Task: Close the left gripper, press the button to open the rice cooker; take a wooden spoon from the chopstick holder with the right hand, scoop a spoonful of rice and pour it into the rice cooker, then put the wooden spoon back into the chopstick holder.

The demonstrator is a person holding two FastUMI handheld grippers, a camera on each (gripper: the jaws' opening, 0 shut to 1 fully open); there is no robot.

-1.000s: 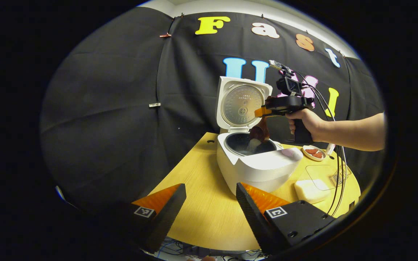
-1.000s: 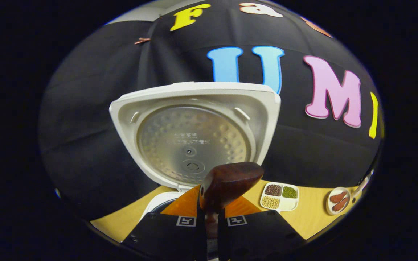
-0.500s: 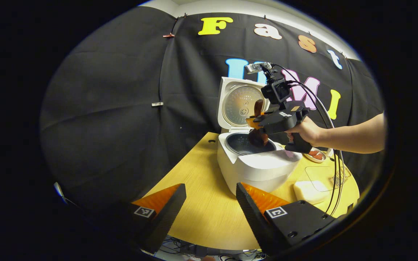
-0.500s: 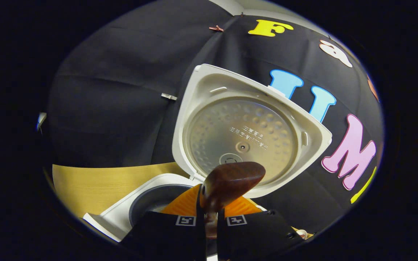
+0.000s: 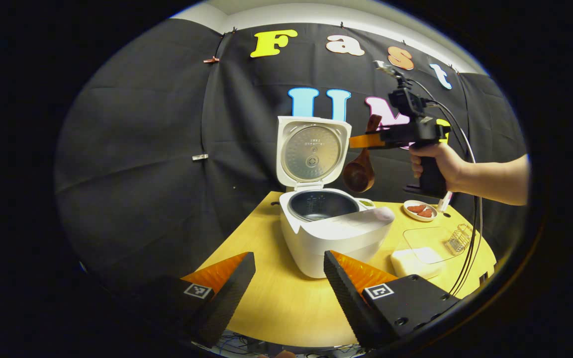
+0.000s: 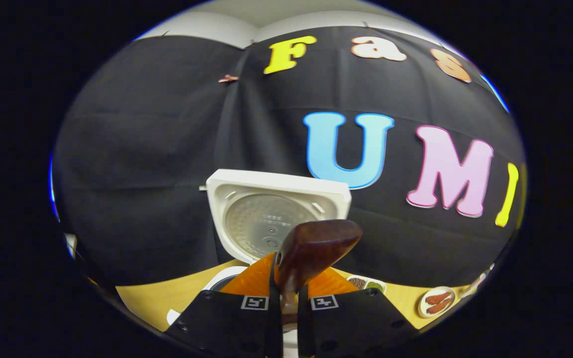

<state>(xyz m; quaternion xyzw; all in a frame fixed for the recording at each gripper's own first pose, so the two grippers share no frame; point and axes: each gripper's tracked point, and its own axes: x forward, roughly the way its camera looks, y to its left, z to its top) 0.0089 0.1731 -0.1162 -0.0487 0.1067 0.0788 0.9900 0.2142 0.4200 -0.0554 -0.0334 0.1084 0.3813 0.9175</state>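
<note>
Between the right gripper (image 6: 284, 298)'s fingers the wooden spoon (image 6: 311, 248) is pinched by its handle, the jaws drawn in to a narrow slot with both fingers pressing on the wood. Seen from the left gripper view, the same spoon (image 5: 359, 171) hangs bowl-down below those jaws, held up in the air beside the raised lid (image 5: 311, 151) of the rice cooker (image 5: 334, 233) and clear of the pot. Ahead of the right jaws and lower, the lid's inner plate faces the camera; off to their right on the table (image 6: 142, 303) lie a divided dish of grains (image 6: 365, 284) and a small plate with reddish pieces (image 6: 435, 302).

The left gripper (image 5: 289, 278) hangs idle, jaws well apart and holding nothing, with the open cooker straight ahead of them and a white box (image 5: 416, 261) and a wire rack (image 5: 458, 238) beyond their right finger.

Judging by the spoon's position outside the pot, the pour looks finished and the step in hand is the return to the chopstick holder, which I cannot pick out with certainty. To do it well, keep the pinch firm so the handle does not swivel, carry the spoon high enough to pass the cooker's rim and lid, bring it upright over the holder's mouth, lower until it is supported, and only then ease the jaws apart. A loosening grip mid-carry could let the bowl swing into the lid.
</note>
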